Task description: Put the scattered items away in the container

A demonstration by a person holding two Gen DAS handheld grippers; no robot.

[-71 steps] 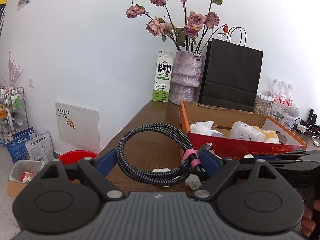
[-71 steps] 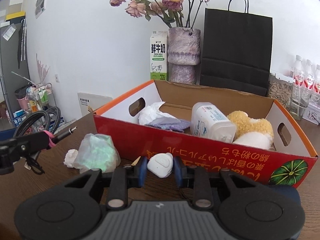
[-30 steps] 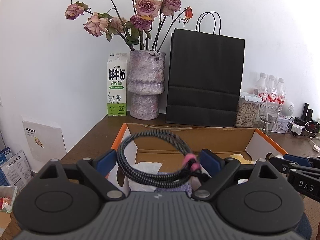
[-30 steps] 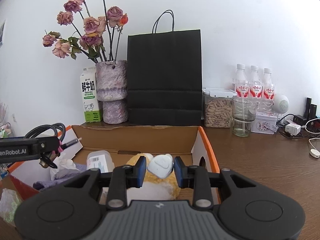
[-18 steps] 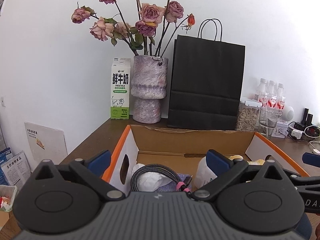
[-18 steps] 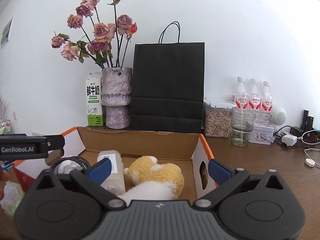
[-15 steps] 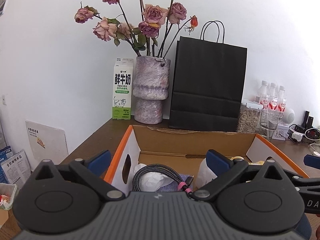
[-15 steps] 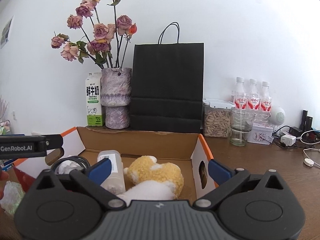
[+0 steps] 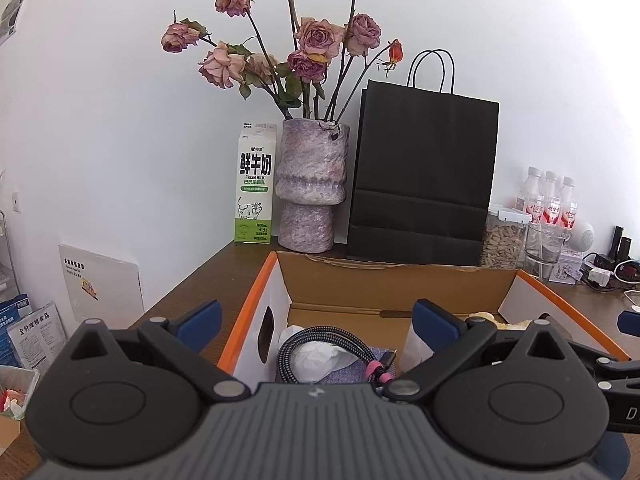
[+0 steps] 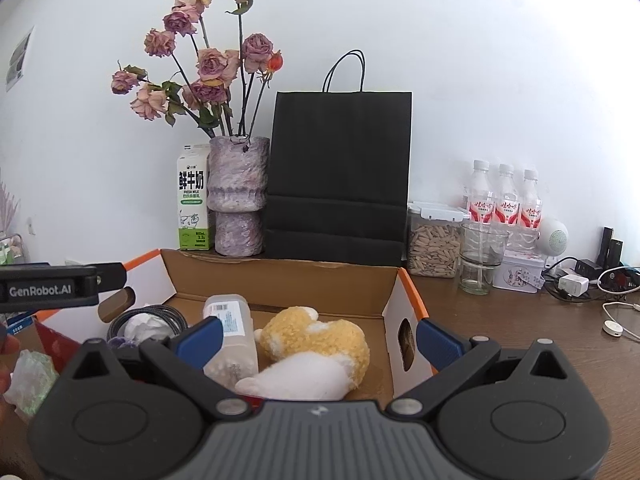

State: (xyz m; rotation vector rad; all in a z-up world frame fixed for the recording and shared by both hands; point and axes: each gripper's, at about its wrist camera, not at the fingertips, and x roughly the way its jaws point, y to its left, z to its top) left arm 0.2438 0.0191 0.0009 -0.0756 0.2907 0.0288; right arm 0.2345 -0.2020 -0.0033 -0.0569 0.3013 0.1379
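The cardboard box [image 9: 256, 308] with an orange rim lies below both grippers. My left gripper [image 9: 316, 317] is open over its left end, and the coiled braided cable [image 9: 320, 350] lies there on white tissue [image 9: 316, 360], free of the fingers. My right gripper [image 10: 319, 338] is open above a yellow and white plush toy [image 10: 316, 340] and a clear bottle [image 10: 230, 330]. The cable [image 10: 152, 316] also shows in the right wrist view, under the left gripper's finger [image 10: 108, 274]. The small white device is nowhere in view.
A crumpled green bag [image 10: 30, 376] lies on the table left of the box. Behind the box stand a milk carton [image 9: 256, 188], a vase of roses [image 9: 310, 188] and a black paper bag [image 9: 424, 176]. A seed jar [image 10: 434, 240], a glass [image 10: 480, 260], bottles and chargers fill the right.
A second ago the left gripper held the cable and the right gripper held the small white device. Both have since opened; the cable now lies in the box and the device is out of sight.
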